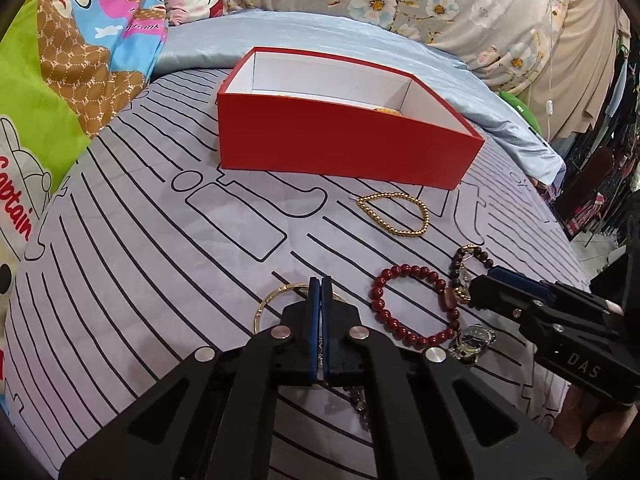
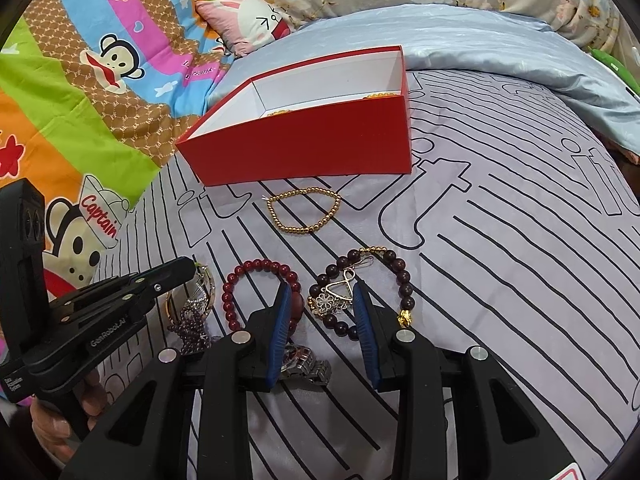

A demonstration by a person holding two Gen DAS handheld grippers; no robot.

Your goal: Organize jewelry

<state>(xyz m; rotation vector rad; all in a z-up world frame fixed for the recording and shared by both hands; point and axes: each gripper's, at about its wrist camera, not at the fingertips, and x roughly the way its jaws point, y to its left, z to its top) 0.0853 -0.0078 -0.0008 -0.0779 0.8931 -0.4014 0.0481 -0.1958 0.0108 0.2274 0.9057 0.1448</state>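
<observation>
My left gripper (image 1: 320,286) has its blue pads pinched together on the near rim of the thin gold metal bangle (image 1: 267,305), which lies flat on the striped grey sheet (image 1: 160,264), ring spreading left of the jaws. The open red cardboard box (image 1: 344,148) sits straight ahead and beyond, so I judge the carry goes forward. My right gripper (image 2: 320,308) stands partly open over the dark brown beaded bracelet with silver charms (image 2: 400,276), gripping nothing
</observation>
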